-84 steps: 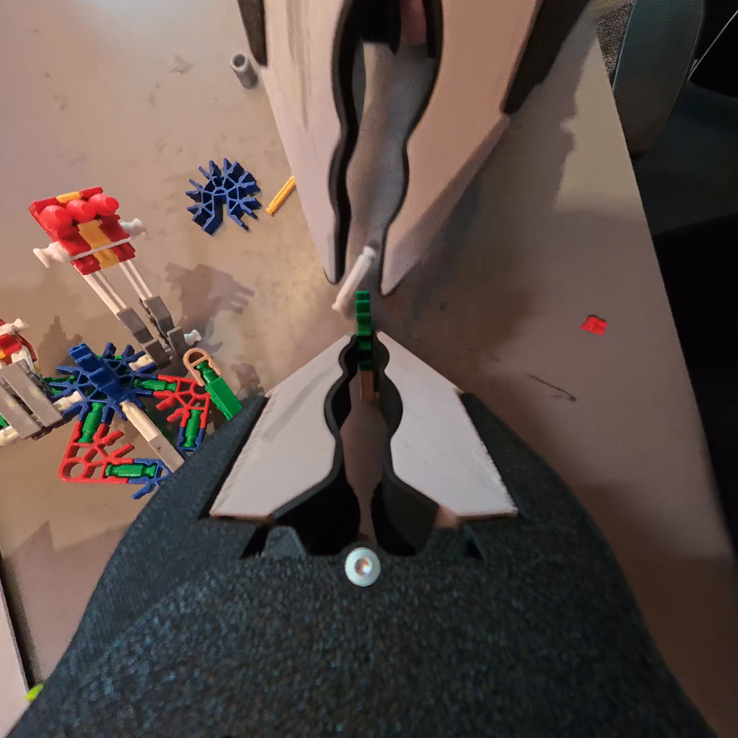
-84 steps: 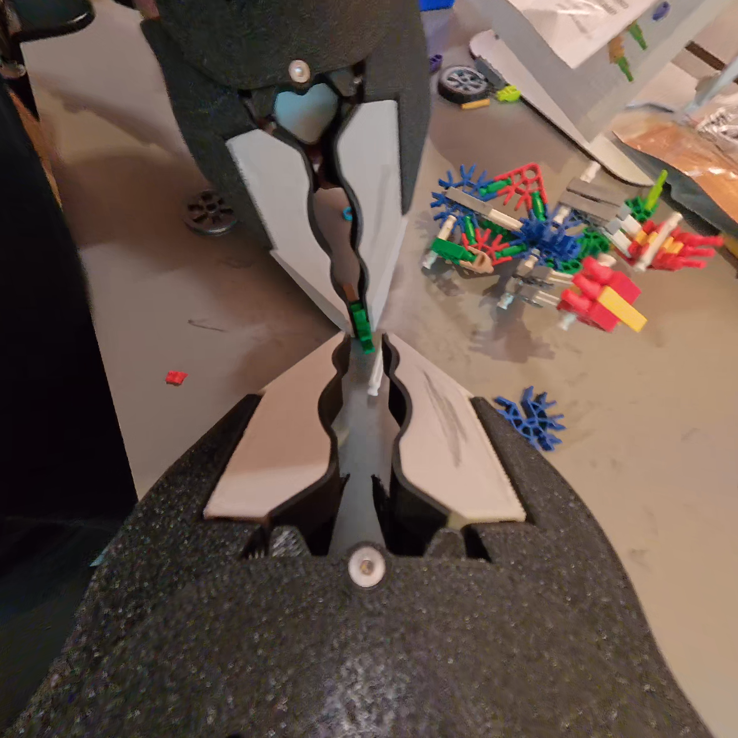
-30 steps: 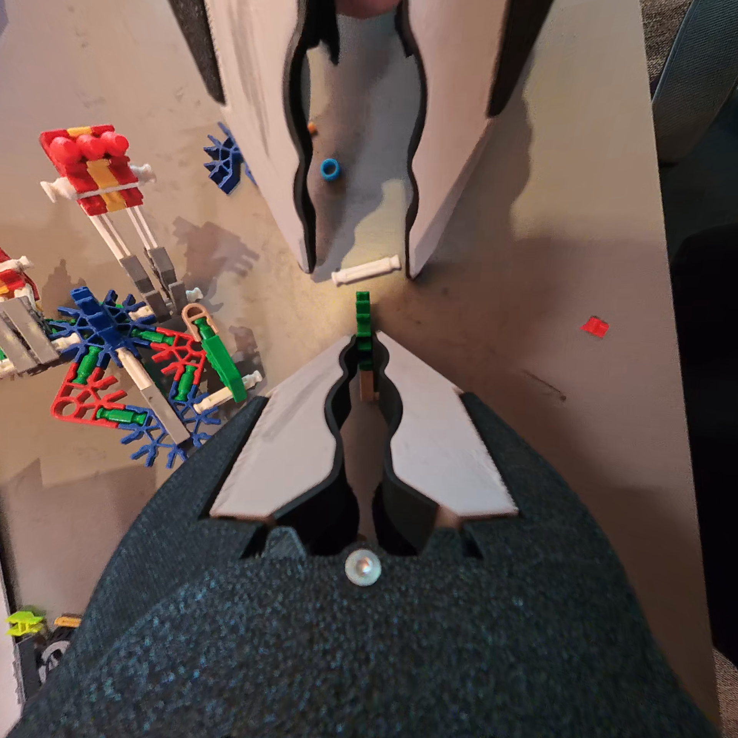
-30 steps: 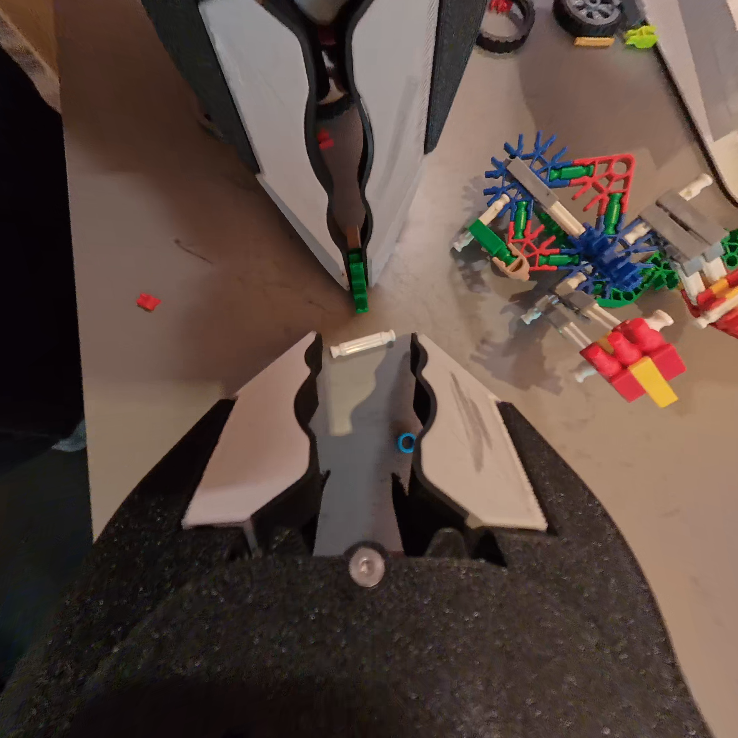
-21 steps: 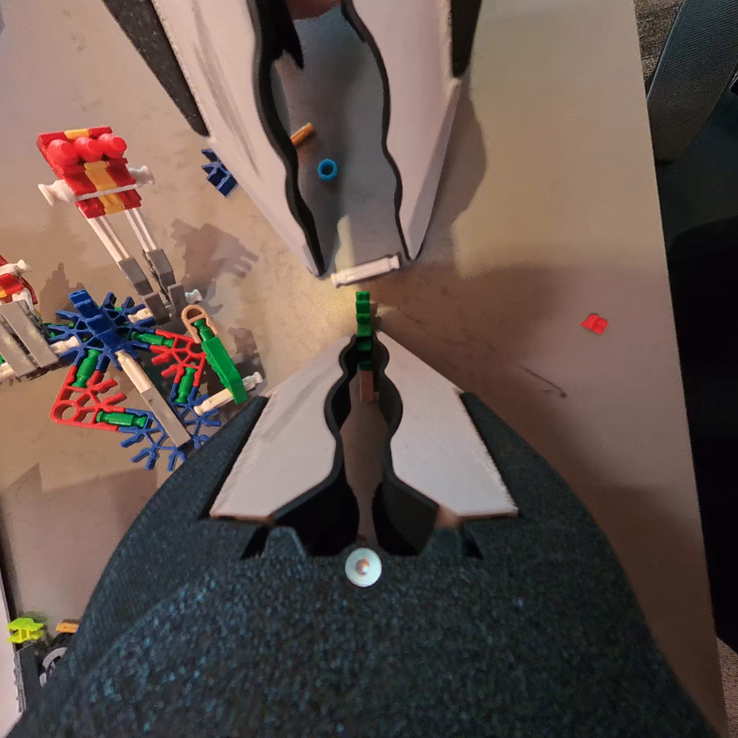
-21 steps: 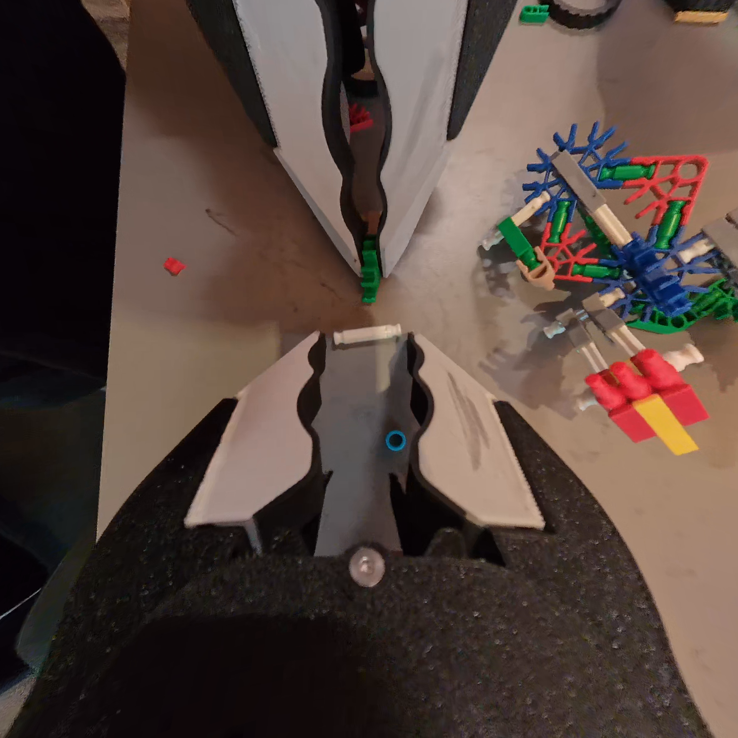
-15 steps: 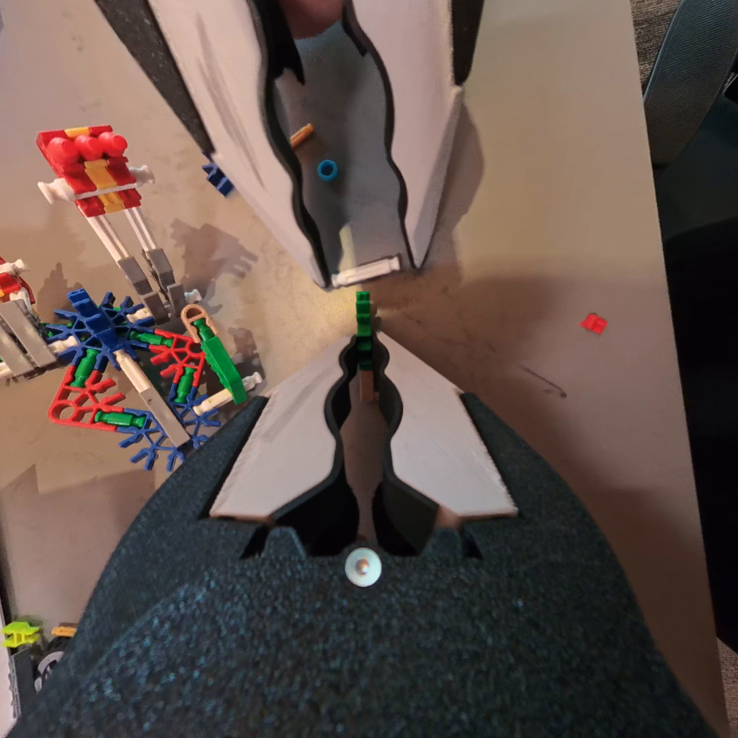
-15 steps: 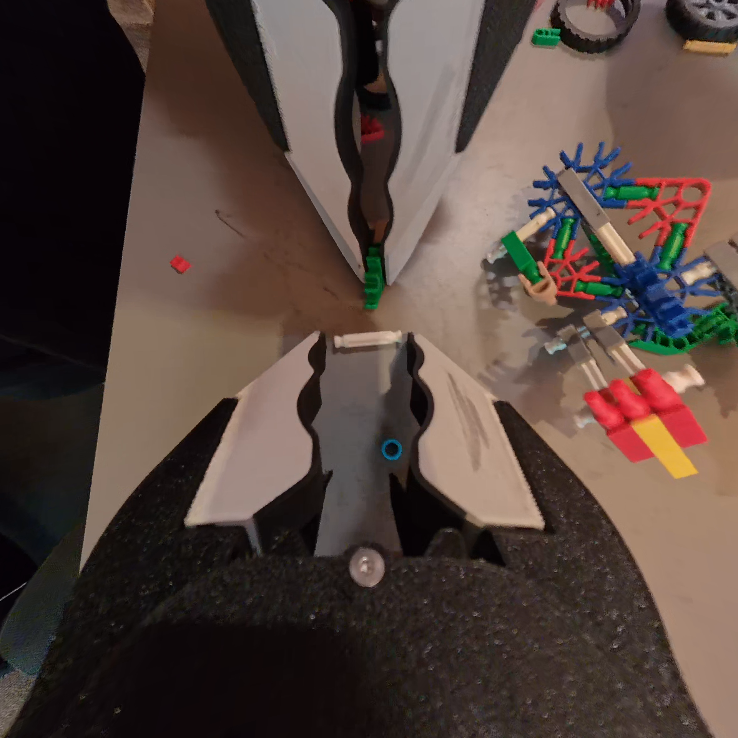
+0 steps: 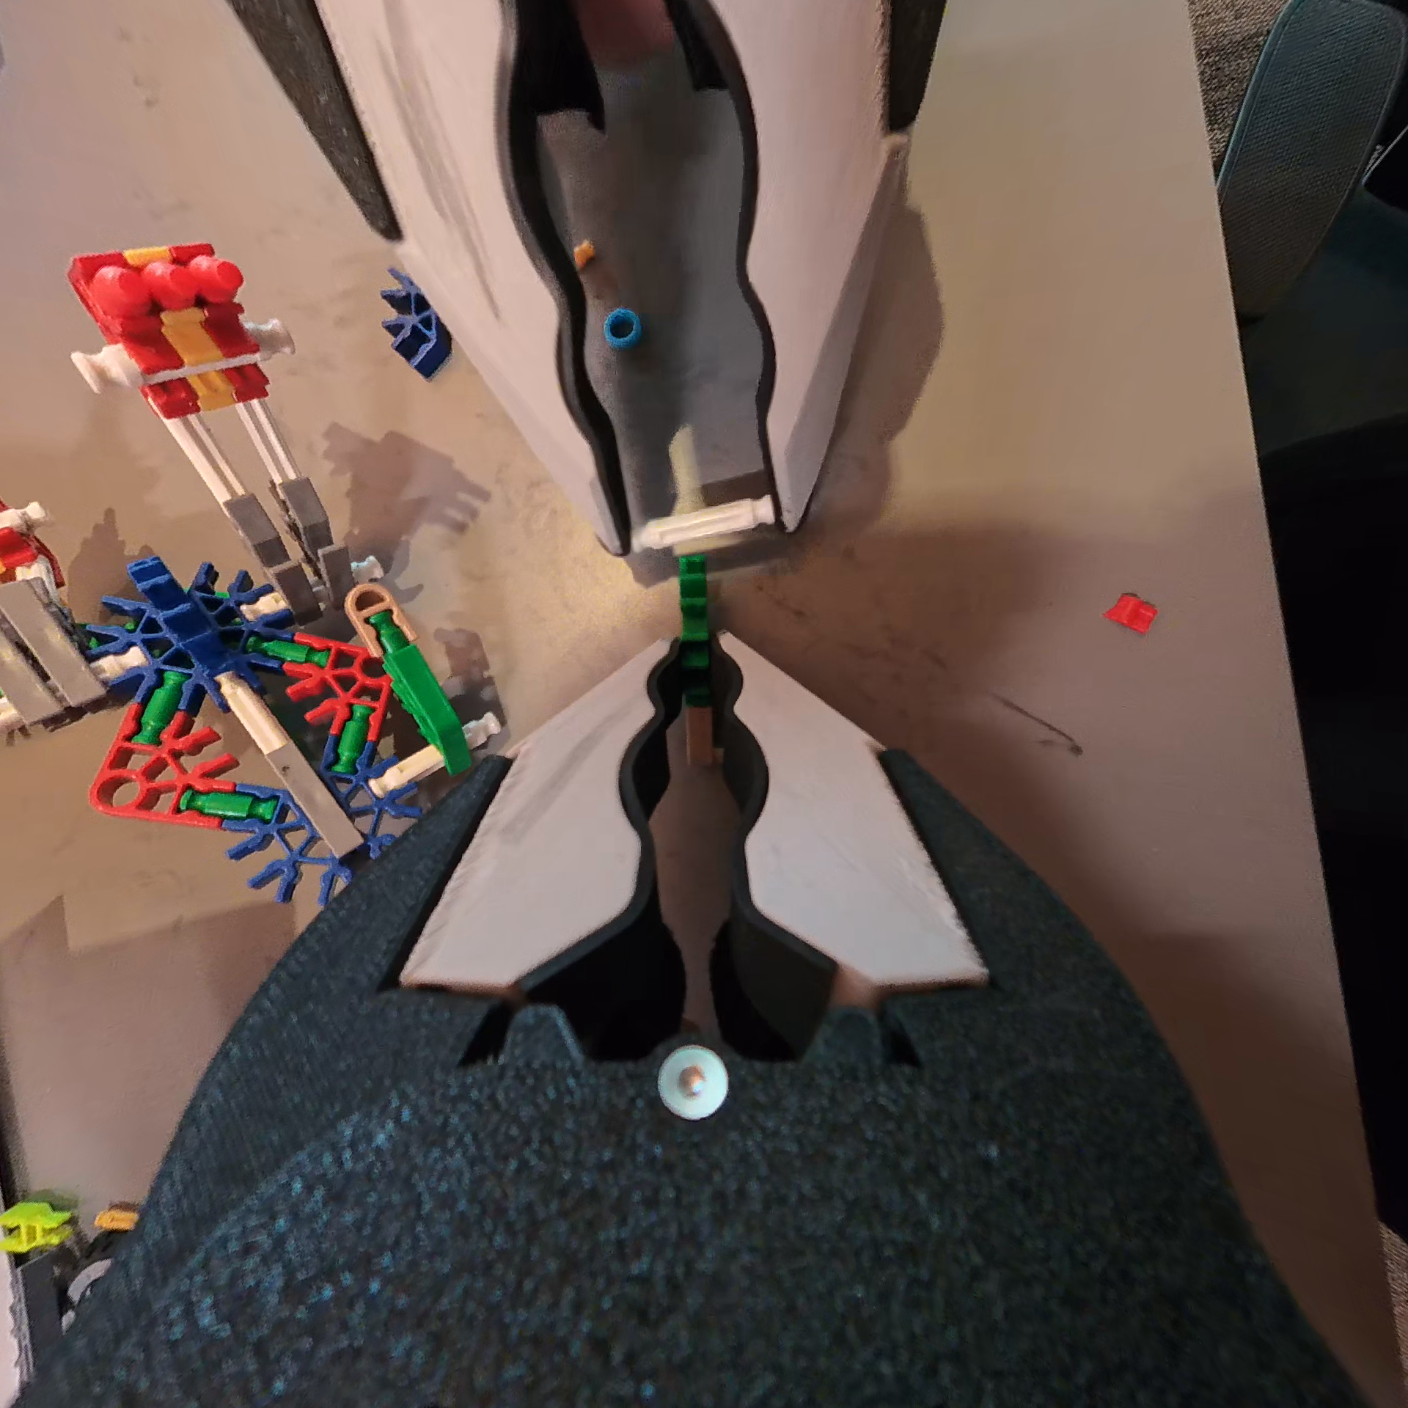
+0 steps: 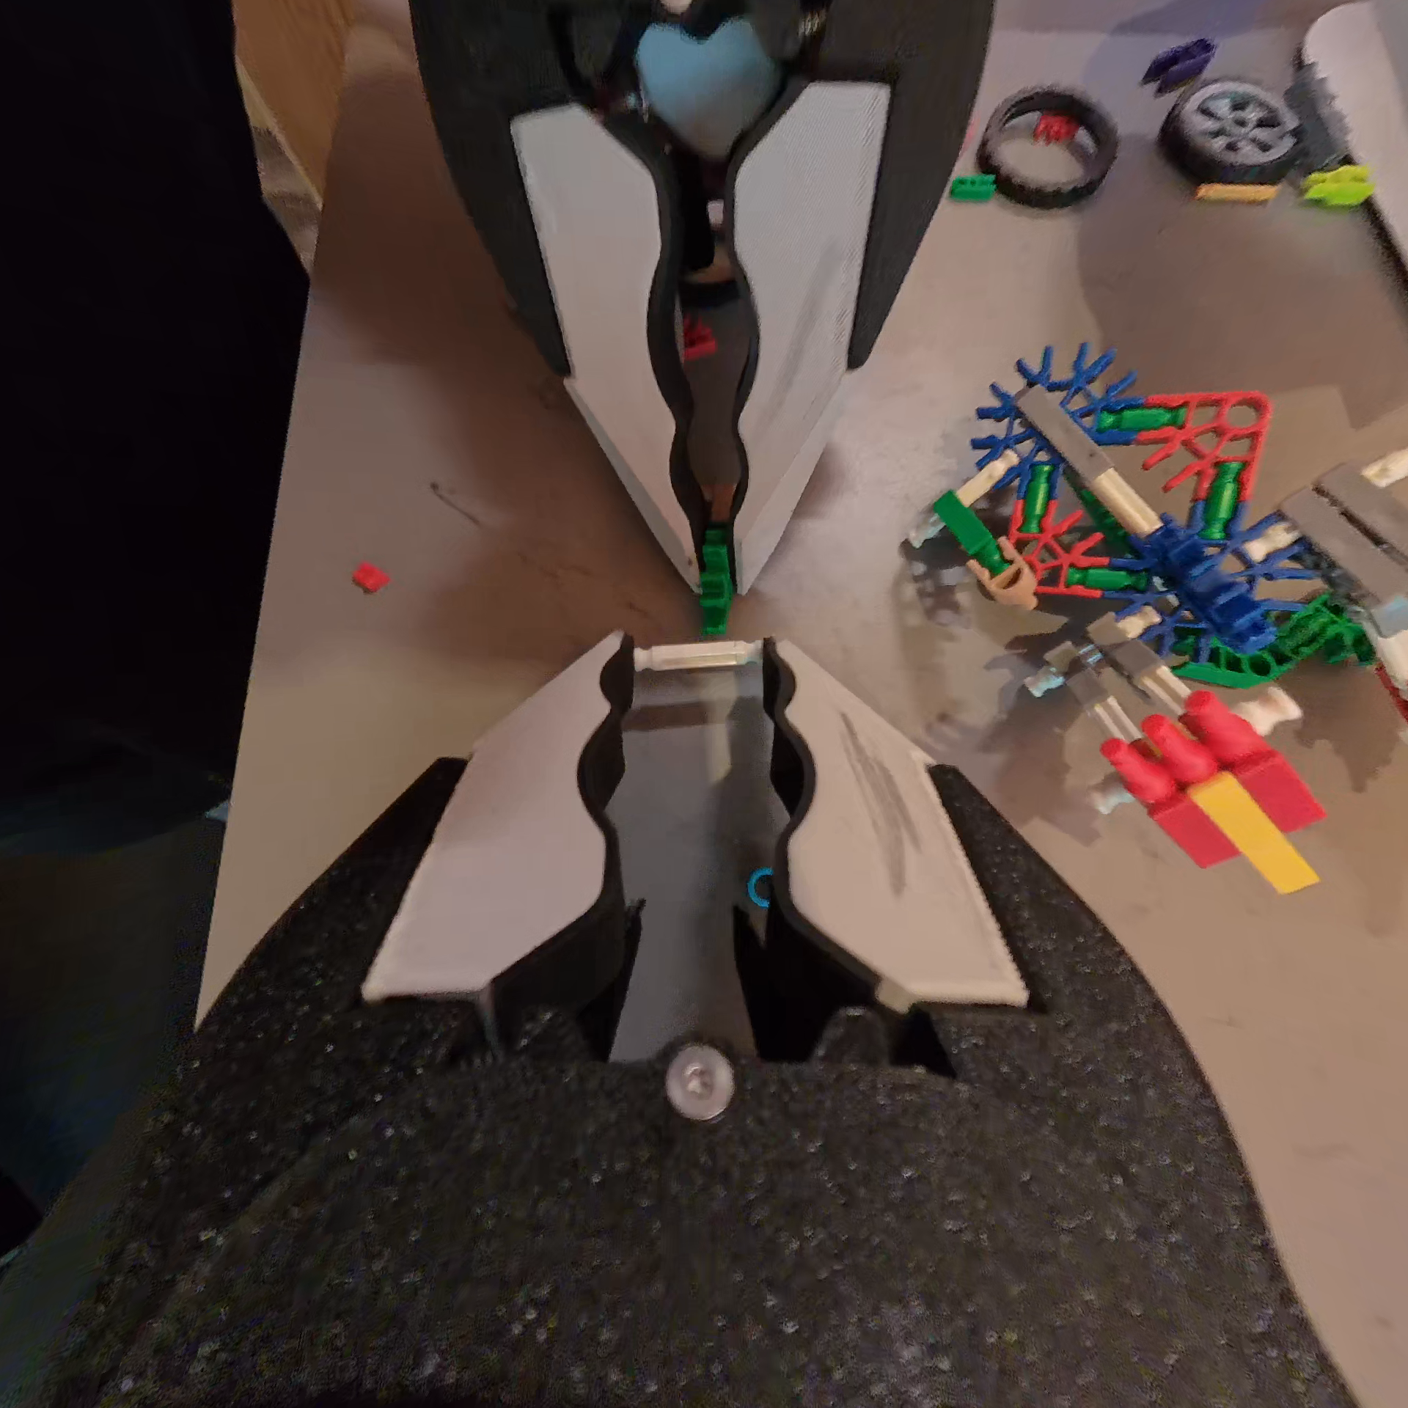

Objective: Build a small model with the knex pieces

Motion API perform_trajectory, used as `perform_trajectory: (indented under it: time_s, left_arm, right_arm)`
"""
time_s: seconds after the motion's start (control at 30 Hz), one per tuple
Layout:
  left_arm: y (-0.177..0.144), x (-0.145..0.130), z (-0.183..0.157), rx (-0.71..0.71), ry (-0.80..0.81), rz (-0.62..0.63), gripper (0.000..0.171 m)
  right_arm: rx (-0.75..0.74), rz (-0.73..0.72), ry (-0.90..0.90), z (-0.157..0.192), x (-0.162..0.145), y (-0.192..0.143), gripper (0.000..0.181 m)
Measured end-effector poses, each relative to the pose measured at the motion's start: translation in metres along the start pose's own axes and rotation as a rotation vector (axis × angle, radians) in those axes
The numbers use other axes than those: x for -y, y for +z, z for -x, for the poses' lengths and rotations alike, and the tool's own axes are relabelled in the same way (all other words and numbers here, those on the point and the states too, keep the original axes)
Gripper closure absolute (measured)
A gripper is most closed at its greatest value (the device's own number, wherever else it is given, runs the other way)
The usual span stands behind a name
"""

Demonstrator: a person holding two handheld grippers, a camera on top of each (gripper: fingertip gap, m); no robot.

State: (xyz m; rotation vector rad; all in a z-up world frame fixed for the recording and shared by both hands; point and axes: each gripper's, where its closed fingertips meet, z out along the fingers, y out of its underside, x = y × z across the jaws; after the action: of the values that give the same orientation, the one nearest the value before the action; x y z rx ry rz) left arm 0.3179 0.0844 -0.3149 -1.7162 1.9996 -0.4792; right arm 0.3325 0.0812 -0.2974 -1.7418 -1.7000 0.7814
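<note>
My left claw (image 9: 695,648) is clamped on a green connector (image 9: 693,609), its end poking out to meet the white rod (image 10: 697,655). My right claw (image 10: 697,657) brackets that rod crosswise, seemingly gripping its ends, just above the bench (image 10: 457,686).

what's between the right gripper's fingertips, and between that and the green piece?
A white rod spans the right gripper crosswise. Only bare table separates it from the green piece in the left gripper, per both views.
</note>
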Motion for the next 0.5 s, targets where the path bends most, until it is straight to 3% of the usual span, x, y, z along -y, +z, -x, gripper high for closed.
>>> perform_trajectory:
  time_s: [0.13, 0.5]
  left_arm:
    - [0.0, 0.0, 0.0, -0.005, -0.008, -0.012, 0.168]
    - [0.0, 0.001, 0.0, -0.031, -0.028, -0.026, 0.168]
  right_arm:
    - [-0.056, -0.049, 0.023, -0.003, 0.01, 0.001, 0.148]
    - [-0.136, -0.016, 0.029, -0.003, 0.005, 0.009, 0.148]
